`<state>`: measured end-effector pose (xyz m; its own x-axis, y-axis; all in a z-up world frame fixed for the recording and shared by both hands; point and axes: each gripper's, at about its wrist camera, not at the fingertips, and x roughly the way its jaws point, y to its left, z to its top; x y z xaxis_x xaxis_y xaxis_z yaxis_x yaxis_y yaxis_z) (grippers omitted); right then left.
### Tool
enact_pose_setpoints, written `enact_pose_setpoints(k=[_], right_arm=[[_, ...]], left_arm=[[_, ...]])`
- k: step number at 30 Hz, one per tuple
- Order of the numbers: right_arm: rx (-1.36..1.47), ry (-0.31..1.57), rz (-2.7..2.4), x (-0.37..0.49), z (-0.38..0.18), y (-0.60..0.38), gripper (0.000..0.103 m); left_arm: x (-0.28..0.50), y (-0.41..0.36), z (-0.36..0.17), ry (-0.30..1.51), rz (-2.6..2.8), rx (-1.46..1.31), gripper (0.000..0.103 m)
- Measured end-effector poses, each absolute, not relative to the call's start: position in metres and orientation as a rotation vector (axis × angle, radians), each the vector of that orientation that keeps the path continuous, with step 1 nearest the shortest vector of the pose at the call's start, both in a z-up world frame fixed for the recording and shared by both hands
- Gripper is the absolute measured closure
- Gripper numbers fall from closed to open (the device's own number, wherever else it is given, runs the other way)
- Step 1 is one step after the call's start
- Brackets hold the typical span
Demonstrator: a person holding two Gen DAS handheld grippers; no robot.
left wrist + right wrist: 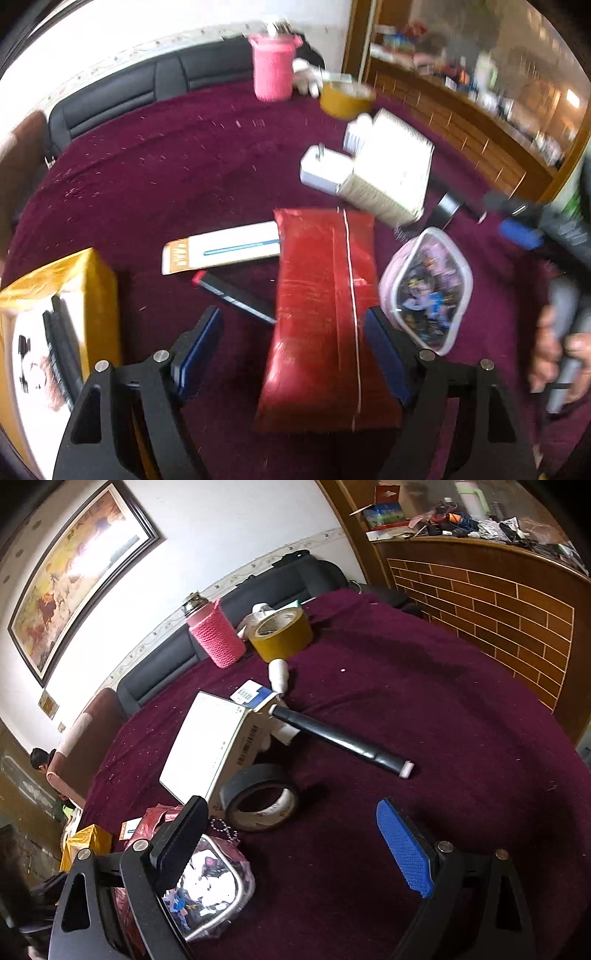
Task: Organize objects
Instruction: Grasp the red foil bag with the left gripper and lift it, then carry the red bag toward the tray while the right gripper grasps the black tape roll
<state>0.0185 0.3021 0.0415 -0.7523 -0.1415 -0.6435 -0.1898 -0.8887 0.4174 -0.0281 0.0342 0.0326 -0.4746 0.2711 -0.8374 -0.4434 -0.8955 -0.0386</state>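
In the left wrist view a red foil packet [321, 314] lies flat on the maroon tablecloth [166, 177]. My left gripper [292, 312] is open around it: the right pad sits at the packet's edge and the left pad stands well clear. A clear pouch of colourful bits [428, 288] lies just right of the packet. My right gripper [295, 849] is open over bare cloth with nothing between its fingers. The same pouch [210, 886] lies under its left finger. A black tape roll [262, 797] stands just ahead of it.
A white box [210, 746], a black tube [340, 738], a yellow tape roll [282, 633] and a pink knitted jar [216, 635] lie farther back. Left of the packet are a pen pack [221, 251], a black marker [236, 295] and a yellow box [55, 295]. A hand [554, 350] is at the right edge.
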Motion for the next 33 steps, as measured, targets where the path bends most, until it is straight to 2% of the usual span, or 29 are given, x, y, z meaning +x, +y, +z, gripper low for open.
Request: enact_pose_setpoints(k=[1, 2, 4, 6, 9, 14, 16, 19, 23, 26, 29, 30, 32, 33], right_arm=[[-1.092, 0.729, 2.824, 0.019, 0.044, 0.304, 0.008], [-1.087, 0.719, 2.828, 0.020, 0.047, 0.307, 0.008], [-1.087, 0.700, 2.835, 0.019, 0.051, 0.309, 0.008], [-1.101, 0.677, 2.837, 0.014, 0.055, 0.312, 0.008], [-1.125, 0.625, 2.832, 0.008, 0.058, 0.314, 0.008], [-1.187, 0.570, 2.852, 0.005, 0.056, 0.307, 0.008], [-1.217, 0.668, 2.863, 0.008, 0.054, 0.307, 0.008], [-1.270, 0.964, 2.867, 0.009, 0.047, 0.310, 0.008], [-1.309, 1.180, 2.813, -0.004, 0.037, 0.305, 0.010], [-1.309, 1.251, 2.758, -0.020, 0.027, 0.297, 0.020], [-1.347, 1.291, 2.717, -0.037, 0.013, 0.289, 0.050], [-1.352, 1.292, 2.707, -0.040, 0.010, 0.287, 0.068], [-1.304, 1.292, 2.741, -0.041, 0.013, 0.285, 0.077], [-1.282, 1.238, 2.765, -0.038, 0.018, 0.282, 0.086]], left_arm=[[-0.030, 0.041, 0.030, 0.270, 2.370, -1.299, 0.018], [-0.032, 0.048, 0.028, 0.283, 2.365, -1.296, 0.016], [-0.030, 0.062, 0.023, 0.332, 2.337, -1.307, 0.019], [-0.023, 0.070, 0.024, 0.357, 2.336, -1.277, 0.051], [-0.016, 0.068, 0.028, 0.285, 2.294, -1.258, 0.059], [-0.002, 0.044, 0.046, 0.143, 2.316, -1.221, 0.060], [0.005, 0.033, 0.055, 0.112, 2.348, -1.193, 0.060], [0.019, 0.013, 0.070, 0.047, 2.389, -1.152, 0.060], [0.024, -0.005, 0.078, -0.022, 2.404, -1.141, 0.059], [0.029, -0.016, 0.078, -0.048, 2.415, -1.152, 0.059], [0.035, -0.028, 0.077, -0.066, 2.427, -1.160, 0.059], [0.037, -0.032, 0.077, -0.073, 2.432, -1.160, 0.059], [0.042, -0.042, 0.078, -0.090, 2.446, -1.156, 0.059], [0.044, -0.048, 0.079, -0.103, 2.456, -1.152, 0.059]])
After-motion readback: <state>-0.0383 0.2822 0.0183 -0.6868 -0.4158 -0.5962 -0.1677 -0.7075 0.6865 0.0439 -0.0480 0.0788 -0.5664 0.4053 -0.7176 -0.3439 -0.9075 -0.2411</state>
